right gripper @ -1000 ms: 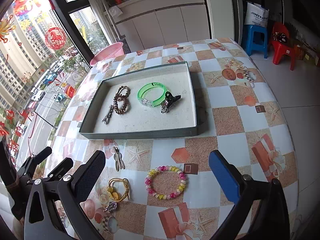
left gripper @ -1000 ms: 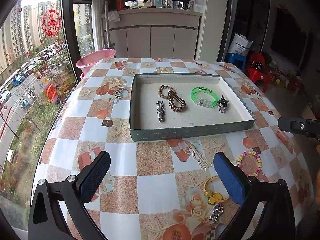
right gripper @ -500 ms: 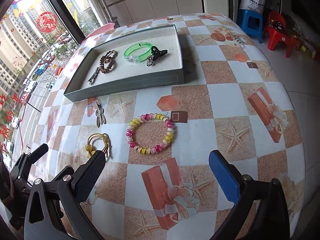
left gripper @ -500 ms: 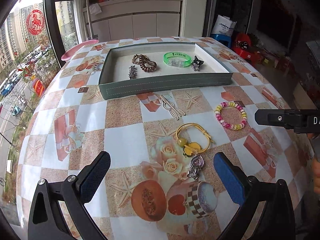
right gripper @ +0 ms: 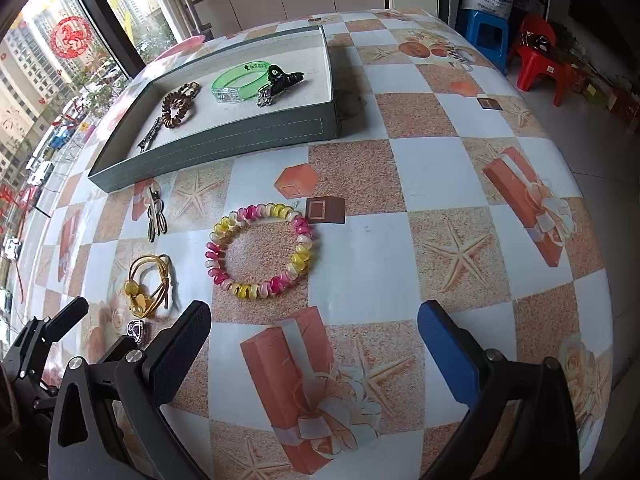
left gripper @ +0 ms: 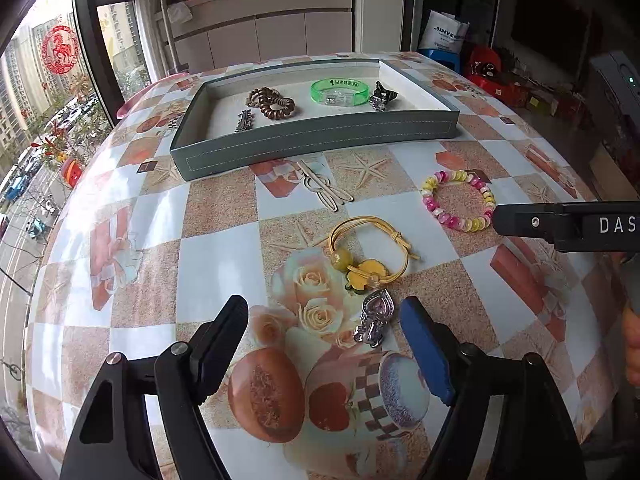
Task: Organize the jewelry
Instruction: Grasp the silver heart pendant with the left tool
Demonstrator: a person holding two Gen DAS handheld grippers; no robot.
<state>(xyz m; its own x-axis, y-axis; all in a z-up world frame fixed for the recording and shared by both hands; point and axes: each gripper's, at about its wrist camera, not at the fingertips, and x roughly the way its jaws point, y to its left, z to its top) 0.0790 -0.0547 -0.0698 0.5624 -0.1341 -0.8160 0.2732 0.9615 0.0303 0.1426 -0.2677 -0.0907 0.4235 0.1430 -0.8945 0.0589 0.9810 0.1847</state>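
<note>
A grey tray (left gripper: pixel 320 136) (right gripper: pixel 224 144) holds a brown coil tie (left gripper: pixel 276 104), a green bracelet (left gripper: pixel 340 91) (right gripper: pixel 240 80), a silver clip (left gripper: pixel 244 120) and a dark claw clip (left gripper: pixel 382 96). On the table lie a beige hairpin (left gripper: pixel 324 188) (right gripper: pixel 156 216), a yellow hair tie (left gripper: pixel 368 252) (right gripper: pixel 150 284), a silver brooch (left gripper: pixel 376 320) (right gripper: pixel 136 330) and a pink-yellow coil bracelet (left gripper: pixel 460 200) (right gripper: pixel 260 252). My left gripper (left gripper: pixel 324 344) is open low over the table, the brooch just inside its right finger. My right gripper (right gripper: pixel 316 356) is open, near side of the coil bracelet.
The table has a patterned checked cloth (right gripper: pixel 460 240). A pink basin (left gripper: pixel 136 96) sits at the far left edge by the window. Red and blue stools (right gripper: pixel 532 52) stand on the floor to the right. The right gripper's finger (left gripper: pixel 560 224) reaches in beside the coil bracelet.
Both grippers have moved down and closer to the loose items. The left gripper's jaws have narrowed and now frame the silver brooch. The right gripper has neared the coil bracelet.
</note>
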